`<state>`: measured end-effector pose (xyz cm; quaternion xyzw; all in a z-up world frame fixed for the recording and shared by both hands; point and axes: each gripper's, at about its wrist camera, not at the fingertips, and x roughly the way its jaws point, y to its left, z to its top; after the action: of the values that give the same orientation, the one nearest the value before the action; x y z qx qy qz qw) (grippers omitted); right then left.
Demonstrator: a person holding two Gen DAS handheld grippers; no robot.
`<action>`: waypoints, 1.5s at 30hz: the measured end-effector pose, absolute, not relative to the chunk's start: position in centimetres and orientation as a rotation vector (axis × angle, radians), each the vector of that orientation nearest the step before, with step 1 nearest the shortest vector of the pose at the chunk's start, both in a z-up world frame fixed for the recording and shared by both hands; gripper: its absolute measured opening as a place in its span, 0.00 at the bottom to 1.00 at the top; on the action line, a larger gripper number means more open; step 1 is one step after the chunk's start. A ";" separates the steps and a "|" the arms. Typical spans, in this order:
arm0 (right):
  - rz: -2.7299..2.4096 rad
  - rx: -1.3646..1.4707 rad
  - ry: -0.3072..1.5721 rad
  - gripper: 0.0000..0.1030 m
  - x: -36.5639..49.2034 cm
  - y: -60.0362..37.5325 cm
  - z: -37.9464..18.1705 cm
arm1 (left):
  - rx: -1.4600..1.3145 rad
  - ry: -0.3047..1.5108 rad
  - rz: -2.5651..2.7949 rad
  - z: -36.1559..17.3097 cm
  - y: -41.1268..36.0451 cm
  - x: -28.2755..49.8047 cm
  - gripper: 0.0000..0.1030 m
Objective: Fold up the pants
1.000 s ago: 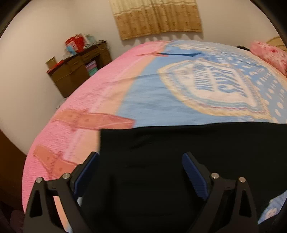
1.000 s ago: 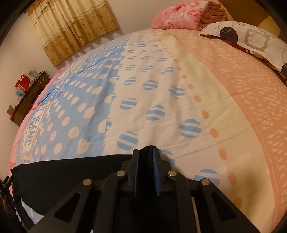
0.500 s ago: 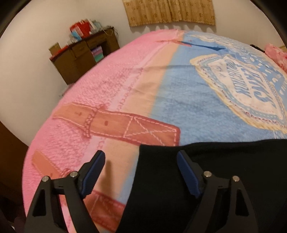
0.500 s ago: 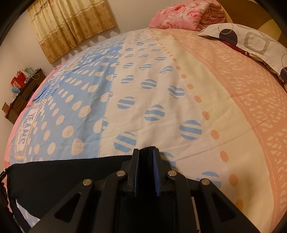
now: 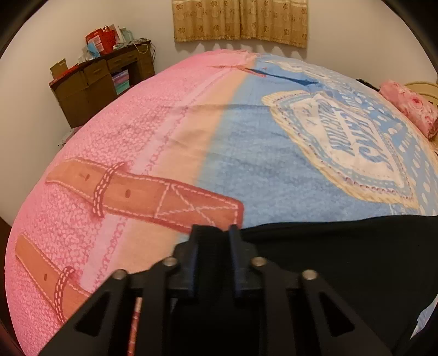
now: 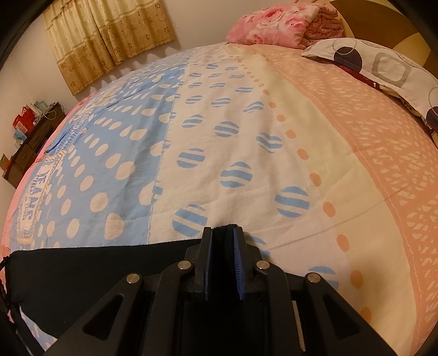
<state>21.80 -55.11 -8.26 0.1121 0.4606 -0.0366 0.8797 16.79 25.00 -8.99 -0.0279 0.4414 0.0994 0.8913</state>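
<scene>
Black pants (image 5: 342, 260) lie flat along the near edge of the patterned bedspread (image 5: 246, 142). My left gripper (image 5: 215, 232) sits at their left corner, shut, with black cloth pinched between its blue pads. In the right wrist view the pants (image 6: 95, 271) run off to the left. My right gripper (image 6: 224, 232) is shut on their right corner, and a tuft of black cloth pokes out past its fingertips. The near part of the pants is hidden under both grippers.
The bedspread (image 6: 246, 123) fills both views. A wooden desk (image 5: 101, 79) with clutter stands by the wall past the bed's left edge. A curtain (image 5: 241, 22) hangs behind. A folded pink blanket (image 6: 279, 24) and a pillow (image 6: 383, 65) lie at the head end.
My left gripper has slid left from over the middle of the pants to their left corner, and its jaws have gone from wide open to shut on the cloth. The right gripper has not moved.
</scene>
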 end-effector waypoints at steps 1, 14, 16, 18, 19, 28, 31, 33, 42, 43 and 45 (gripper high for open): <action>-0.079 0.229 0.958 0.15 21.7 -55.0 -8.2 | -0.054 0.913 0.208 -8.9 24.9 16.8 0.14; -0.004 0.254 0.757 0.12 15.4 -55.4 -1.6 | -0.157 0.690 0.147 -2.4 26.4 9.6 0.12; 0.016 0.261 0.709 0.12 13.1 -55.5 -0.3 | -0.168 0.667 0.141 -1.8 26.6 8.0 0.12; 0.029 0.272 0.673 0.12 10.7 -55.8 0.5 | -0.187 0.646 0.134 -1.6 27.0 5.9 0.12; 0.037 0.283 0.654 0.12 9.2 -56.0 0.7 | -0.195 0.636 0.131 -1.6 27.2 5.1 0.12; 0.073 0.356 0.567 0.11 -2.3 -58.2 -0.2 | -0.273 0.614 0.113 -3.2 29.0 -1.6 0.13; 0.073 0.358 0.576 0.11 -5.1 -57.9 -1.3 | -0.284 0.624 0.114 -4.1 29.2 -2.8 0.13; 0.067 0.361 0.583 0.11 -6.5 -57.9 -2.1 | -0.301 0.630 0.114 -4.7 29.5 -3.5 0.13; -0.047 0.518 0.618 0.00 -10.9 -61.9 -6.4 | -0.293 0.661 0.117 -6.9 30.0 -5.7 0.13; -0.041 0.527 0.632 0.00 -11.1 -61.6 -7.0 | -0.283 0.675 0.118 -7.1 29.8 -5.6 0.13; -0.018 0.527 0.641 0.00 -11.3 -60.6 -7.4 | -0.283 0.664 0.112 -7.0 29.6 -5.9 0.13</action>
<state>-11.33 -60.64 -7.38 0.2558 0.3112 -0.0085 0.9152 -5.89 29.64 -6.97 -0.1386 0.3249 0.0548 0.9339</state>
